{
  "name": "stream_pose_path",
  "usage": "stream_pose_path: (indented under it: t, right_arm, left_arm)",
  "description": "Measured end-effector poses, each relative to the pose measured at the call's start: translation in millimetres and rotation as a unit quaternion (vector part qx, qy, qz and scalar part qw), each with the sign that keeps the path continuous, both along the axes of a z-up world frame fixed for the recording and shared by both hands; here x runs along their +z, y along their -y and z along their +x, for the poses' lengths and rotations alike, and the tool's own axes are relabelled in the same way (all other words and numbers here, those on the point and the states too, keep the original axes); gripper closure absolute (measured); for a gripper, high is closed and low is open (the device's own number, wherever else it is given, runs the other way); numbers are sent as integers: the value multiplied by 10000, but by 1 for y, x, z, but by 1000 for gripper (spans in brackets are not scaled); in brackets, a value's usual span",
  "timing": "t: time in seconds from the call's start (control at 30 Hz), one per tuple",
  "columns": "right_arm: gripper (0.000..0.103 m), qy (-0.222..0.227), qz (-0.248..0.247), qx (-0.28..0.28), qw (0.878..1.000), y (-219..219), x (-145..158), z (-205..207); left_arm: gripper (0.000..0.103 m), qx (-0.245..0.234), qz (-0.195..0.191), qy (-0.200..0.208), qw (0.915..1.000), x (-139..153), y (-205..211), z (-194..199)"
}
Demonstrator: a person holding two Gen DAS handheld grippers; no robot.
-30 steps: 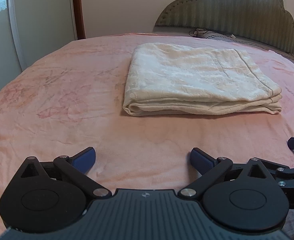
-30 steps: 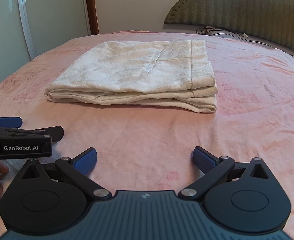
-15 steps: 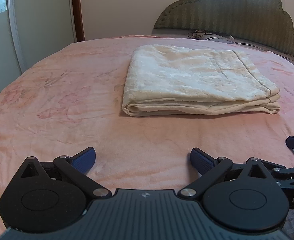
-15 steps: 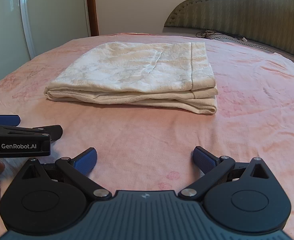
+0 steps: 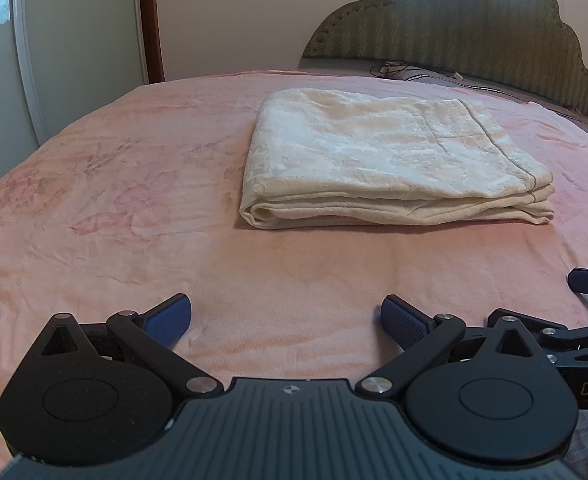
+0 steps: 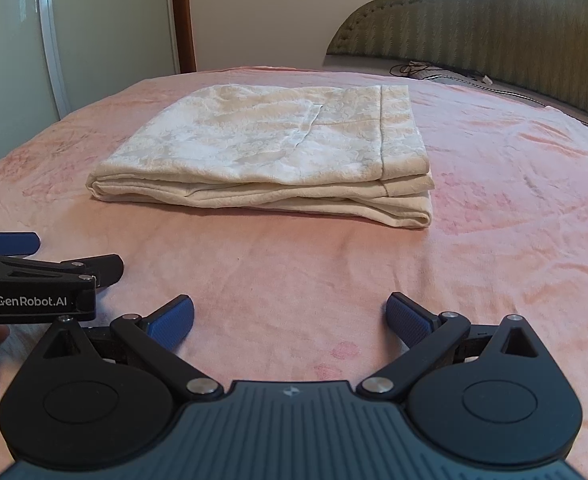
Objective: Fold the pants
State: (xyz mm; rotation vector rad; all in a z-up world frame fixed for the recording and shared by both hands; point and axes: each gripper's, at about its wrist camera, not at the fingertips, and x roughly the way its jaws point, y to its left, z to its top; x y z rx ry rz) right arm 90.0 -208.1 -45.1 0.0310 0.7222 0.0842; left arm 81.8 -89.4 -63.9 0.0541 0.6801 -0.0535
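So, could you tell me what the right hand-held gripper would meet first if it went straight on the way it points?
Most likely the folded pants: they lie straight ahead of the open right hand-held gripper, with only bare pink bedspread between. If it points slightly downward, it would touch the bedspread first; depth is hard to judge.

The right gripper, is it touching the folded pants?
Apart. In the right wrist view, the right gripper is open, and a wide strip of bare pink blanket lies between its fingertips and the folded cream pants.
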Motion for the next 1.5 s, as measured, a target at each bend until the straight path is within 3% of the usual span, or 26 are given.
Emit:
stream_pose_path:
  t: [1.5]
  right_arm:
    - [0, 27, -48, -77, 10000, 16, -1, -1]
  left_arm:
    - [0, 94, -68, -16, 9999, 0, -6, -7]
